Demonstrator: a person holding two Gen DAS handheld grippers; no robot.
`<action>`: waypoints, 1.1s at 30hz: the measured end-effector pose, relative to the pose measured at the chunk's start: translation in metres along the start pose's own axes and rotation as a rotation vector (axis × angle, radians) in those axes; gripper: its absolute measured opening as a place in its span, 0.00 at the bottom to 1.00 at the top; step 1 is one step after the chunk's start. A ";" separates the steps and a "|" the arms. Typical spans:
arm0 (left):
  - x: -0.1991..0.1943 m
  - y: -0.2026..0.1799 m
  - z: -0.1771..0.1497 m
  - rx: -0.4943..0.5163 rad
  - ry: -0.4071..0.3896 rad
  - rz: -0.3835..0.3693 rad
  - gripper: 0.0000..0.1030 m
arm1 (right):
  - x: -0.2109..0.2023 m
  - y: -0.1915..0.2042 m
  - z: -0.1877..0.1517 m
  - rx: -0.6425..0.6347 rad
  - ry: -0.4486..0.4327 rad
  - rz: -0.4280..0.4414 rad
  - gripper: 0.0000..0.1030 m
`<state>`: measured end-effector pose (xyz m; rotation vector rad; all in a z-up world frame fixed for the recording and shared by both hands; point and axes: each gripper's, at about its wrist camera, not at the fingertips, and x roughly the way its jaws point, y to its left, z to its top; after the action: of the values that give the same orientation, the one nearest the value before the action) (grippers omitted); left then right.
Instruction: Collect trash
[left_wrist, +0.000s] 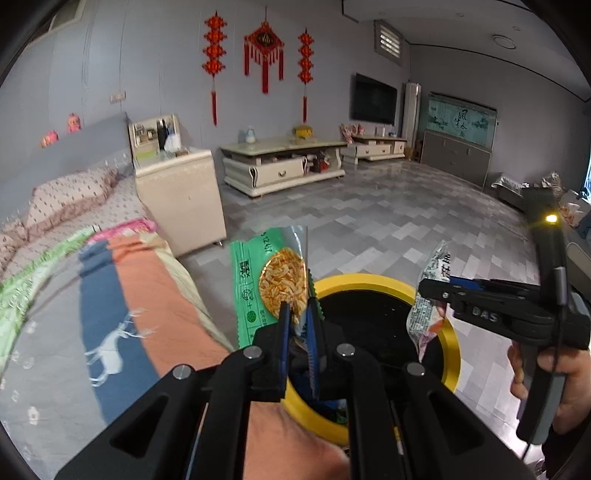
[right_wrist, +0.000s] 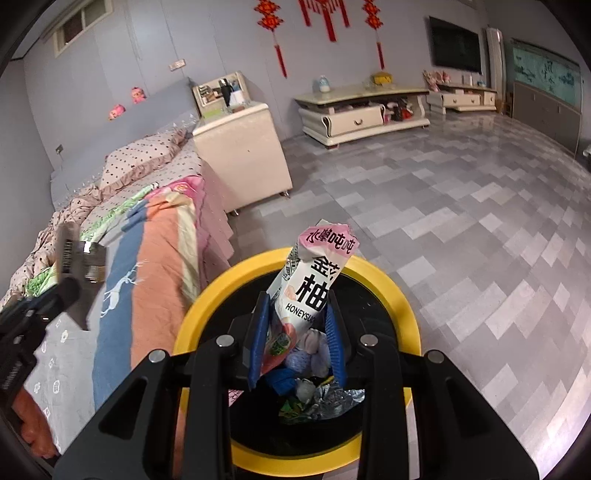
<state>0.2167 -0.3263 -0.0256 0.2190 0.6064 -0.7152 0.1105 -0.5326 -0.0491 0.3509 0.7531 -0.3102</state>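
My left gripper (left_wrist: 298, 312) is shut on a green snack wrapper (left_wrist: 266, 280) with an orange food picture, held over the near-left rim of the yellow-rimmed bin (left_wrist: 369, 282). The right gripper (left_wrist: 430, 291) comes in from the right of the left wrist view, holding a white and pink wrapper (left_wrist: 428, 295) over the bin's right side. In the right wrist view my right gripper (right_wrist: 297, 312) is shut on that white and pink honeysuckle wrapper (right_wrist: 314, 280), right above the bin (right_wrist: 391, 284). Crumpled foil and other wrappers (right_wrist: 325, 398) lie inside the bin.
A bed with a striped orange and blue blanket (left_wrist: 122, 302) runs along the left, touching the bin. A cream bedside cabinet (left_wrist: 181, 192) stands beyond it. Grey tiled floor (left_wrist: 369, 206) stretches to a low TV cabinet (left_wrist: 280, 166). A hand (left_wrist: 554, 380) grips the right tool.
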 end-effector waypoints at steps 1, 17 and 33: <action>0.011 0.000 0.000 -0.012 0.019 -0.014 0.08 | 0.004 -0.005 0.000 0.007 0.004 -0.005 0.27; 0.065 -0.001 0.000 -0.085 0.098 -0.051 0.32 | 0.022 -0.020 0.013 0.019 0.011 -0.028 0.36; -0.047 0.044 -0.012 -0.148 -0.070 0.010 0.38 | -0.026 0.032 0.002 -0.007 -0.033 0.052 0.37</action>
<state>0.2130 -0.2626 -0.0084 0.0595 0.5884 -0.6628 0.1063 -0.5013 -0.0227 0.3574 0.7117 -0.2640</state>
